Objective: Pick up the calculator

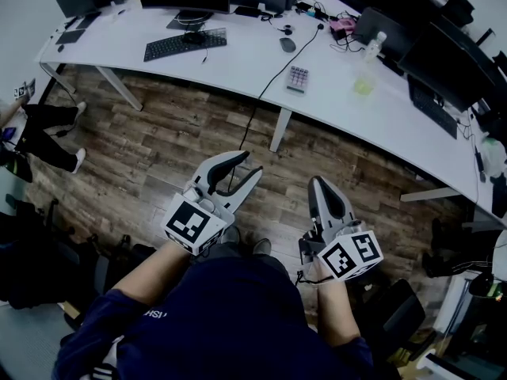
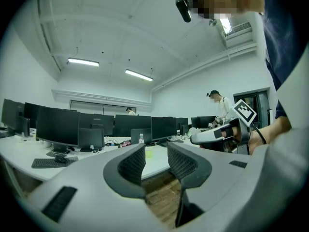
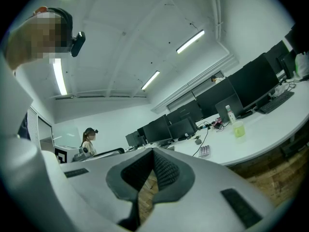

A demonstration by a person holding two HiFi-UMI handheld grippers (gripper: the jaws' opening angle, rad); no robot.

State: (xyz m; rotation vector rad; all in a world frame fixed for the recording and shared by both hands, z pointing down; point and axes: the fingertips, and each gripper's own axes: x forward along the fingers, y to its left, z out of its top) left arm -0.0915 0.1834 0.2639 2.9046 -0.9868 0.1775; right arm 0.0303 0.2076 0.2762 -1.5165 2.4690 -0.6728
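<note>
The calculator (image 1: 298, 78), small and pale with rows of coloured keys, lies on the long white desk (image 1: 238, 62) near its front edge; it also shows in the right gripper view (image 3: 204, 151). Both grippers hang over the wooden floor close to my body, well short of the desk. My left gripper (image 1: 247, 163) points up and right toward the desk, its jaws (image 2: 155, 151) partly open with nothing between them. My right gripper (image 1: 318, 180) stands to its right, its pads (image 3: 153, 153) meeting at the tips, holding nothing.
On the desk are a black keyboard (image 1: 185, 44), a mouse (image 1: 287, 44), a yellow-green cup (image 1: 364, 85), a bottle (image 1: 374, 46) and several monitors. A black cable (image 1: 261, 93) drops to the floor beside a desk leg (image 1: 279, 129). A person (image 1: 43, 133) sits at far left.
</note>
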